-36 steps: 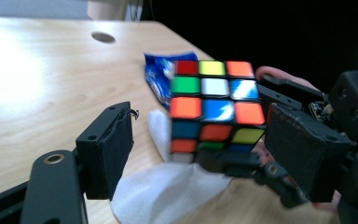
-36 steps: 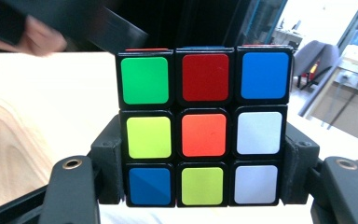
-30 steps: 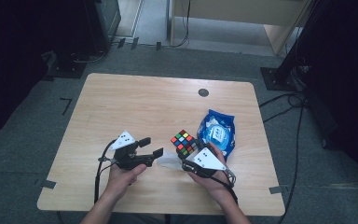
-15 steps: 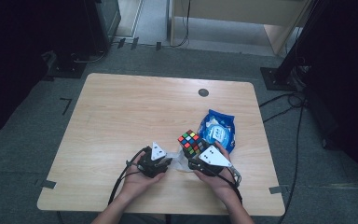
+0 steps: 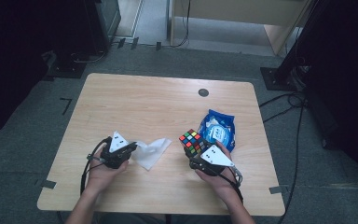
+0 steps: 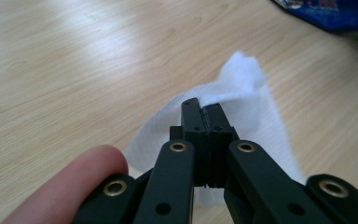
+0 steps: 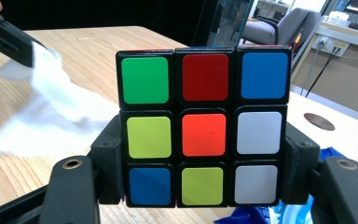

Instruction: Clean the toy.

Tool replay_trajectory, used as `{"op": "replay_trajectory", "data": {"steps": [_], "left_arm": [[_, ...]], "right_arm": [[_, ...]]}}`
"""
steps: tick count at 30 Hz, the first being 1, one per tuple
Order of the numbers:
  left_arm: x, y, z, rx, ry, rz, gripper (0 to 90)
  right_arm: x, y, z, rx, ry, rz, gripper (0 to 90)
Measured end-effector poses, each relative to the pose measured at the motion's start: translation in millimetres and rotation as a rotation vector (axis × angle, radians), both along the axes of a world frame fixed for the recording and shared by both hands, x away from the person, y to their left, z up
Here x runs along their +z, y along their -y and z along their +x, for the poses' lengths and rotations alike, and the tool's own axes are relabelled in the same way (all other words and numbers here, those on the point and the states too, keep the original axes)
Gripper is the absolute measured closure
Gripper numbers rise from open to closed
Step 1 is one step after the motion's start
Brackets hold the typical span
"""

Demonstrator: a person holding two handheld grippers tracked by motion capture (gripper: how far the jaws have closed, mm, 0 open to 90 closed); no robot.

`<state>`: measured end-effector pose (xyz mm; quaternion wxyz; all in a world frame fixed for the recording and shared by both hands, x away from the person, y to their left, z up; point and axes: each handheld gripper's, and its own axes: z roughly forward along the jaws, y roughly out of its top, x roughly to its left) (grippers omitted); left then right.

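Cube [image 5: 192,142], a colour puzzle, sits clamped between the jaws of the right gripper [image 5: 196,150], at the near right of the table [image 5: 135,100]. Right gripper view gives the face toward the camera: green, red, blue on top; yellow-green, orange, white in the middle; blue, yellow-green, white at the bottom. Both pads press the lower part of the cube's [image 7: 205,128] sides. High view shows it only small, a corner up, just beside a blue packet [image 5: 219,129] lying flat past it.

White wipe [image 5: 151,150] lies on the wood between the two hands, near the table's front. Left gripper [image 5: 129,150] has just been closing, and its jaws are now together on an edge of the wipe [image 6: 235,88]. Left gripper view shows the pinch plainly: black pads meet with a thin white fold caught between them at the tips, the rest of the sheet spread beyond and under the jaws. A fingertip [image 6: 70,179] rests by the left linkage, and a corner of the blue packet [image 6: 326,11] shows at top right.

High view cannot settle the pinch; it shows where each hand sits, left hand [image 5: 103,170] and right hand [image 5: 216,179] well apart, plus a round dark cap [image 5: 203,92] set in the far part of the table. Right gripper view adds the wipe [image 7: 51,109] lifted at one corner by the black left jaws at upper left.
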<state>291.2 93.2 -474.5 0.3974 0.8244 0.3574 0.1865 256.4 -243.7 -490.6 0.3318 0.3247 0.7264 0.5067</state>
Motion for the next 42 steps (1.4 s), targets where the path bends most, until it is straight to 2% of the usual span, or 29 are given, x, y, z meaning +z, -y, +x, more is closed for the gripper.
{"op": "replay_trajectory", "data": {"steps": [2, 3, 5, 7, 9, 10, 11, 12, 14, 17, 21, 23, 24, 25, 26, 28, 31, 34, 35, 37, 39, 41, 42], "left_arm": [[-3.2, -0.9, -0.8, -0.049, -0.018, 0.022, 87.3], [-6.6, 1.5, -1.7, -0.084, -0.034, 0.038, 81.9], [-10.0, 7.8, -2.8, -0.089, -0.040, 0.054, 64.5], [-9.6, 13.7, -2.8, -0.084, -0.061, 0.019, 53.9], [-10.7, 22.7, -2.9, -0.057, -0.071, 0.006, 46.6], [-13.4, 28.3, -2.1, -0.033, -0.078, 0.025, 44.1], [-18.7, 35.8, -0.3, 0.016, -0.091, 0.061, 42.7], [-22.4, 39.8, 1.0, 0.043, -0.103, 0.075, 41.8], [-32.0, 47.9, 3.9, 0.091, -0.130, 0.101, 41.3], [-35.5, 51.4, 4.1, 0.143, -0.118, 0.096, 45.3], [-37.5, 48.1, 2.6, 0.152, -0.084, 0.088, 62.4], [-37.5, 46.7, 3.1, 0.141, -0.074, 0.091, 76.9], [-37.2, 45.0, 3.6, 0.136, -0.078, 0.081, 82.9], [-35.3, 41.5, 4.3, 0.130, -0.100, 0.039, 84.4], [-31.6, 38.2, 3.9, 0.119, -0.103, -0.006, 85.2], [-19.5, 34.9, -1.2, 0.077, -0.063, -0.107, 85.4], [9.4, 36.0, -15.9, -0.005, 0.051, -0.266, 85.4], [27.8, 42.5, -28.2, -0.090, 0.096, -0.381, 85.3], [30.9, 45.8, -31.5, -0.133, 0.092, -0.413, 85.3], [33.2, 56.0, -38.7, -0.188, 0.099, -0.434, 85.0], [31.7, 67.0, -43.5, -0.221, 0.098, -0.413, 84.5], [27.4, 74.6, -45.8, -0.225, 0.102, -0.388, 84.2], [26.1, 74.6, -46.0, -0.215, 0.103, -0.403, 83.9]], "right_arm": [[-0.1, -1.0, 0.0, 0.000, -0.003, 0.002, 34.2], [-0.1, -1.6, 0.2, 0.003, -0.001, 0.003, 34.2], [0.2, -2.8, -0.2, 0.006, -0.004, 0.003, 34.2], [0.5, -3.6, -0.2, 0.009, 0.001, 0.002, 34.2], [0.5, -3.5, -0.4, 0.008, -0.001, 0.004, 34.2], [0.4, -3.4, -0.3, 0.009, -0.003, 0.006, 34.2], [0.3, -3.3, -0.1, 0.010, -0.002, 0.006, 34.2], [0.0, -3.4, -0.4, 0.009, -0.007, 0.009, 34.2], [-0.4, -3.8, -0.6, 0.013, -0.011, 0.011, 34.2], [-1.0, -5.1, -1.1, 0.021, -0.010, 0.009, 34.2], [-1.2, -6.2, -1.5, 0.027, -0.009, 0.010, 34.2], [-2.1, -7.4, -1.3, 0.032, -0.008, 0.010, 34.2], [-2.8, -8.6, -2.0, 0.036, -0.017, 0.014, 34.2], [-3.2, -9.6, -2.7, 0.037, -0.024, 0.017, 34.2], [-3.8, -11.5, -3.5, 0.046, -0.024, 0.014, 34.2], [-4.3, -15.4, -5.1, 0.066, -0.023, 0.010, 34.2], [-5.4, -24.0, -8.3, 0.099, -0.024, 0.007, 34.2], [-7.7, -34.6, -11.9, 0.134, -0.034, -0.006, 34.2], [-8.6, -38.3, -13.1, 0.149, -0.040, -0.009, 34.2], [-9.9, -44.5, -15.1, 0.170, -0.049, -0.021, 34.2], [-10.3, -52.2, -18.4, 0.199, -0.058, -0.027, 34.2], [-9.3, -57.0, -21.5, 0.208, -0.053, -0.029, 34.2], [-8.0, -59.3, -22.8, 0.214, -0.048, -0.032, 34.3]]}}
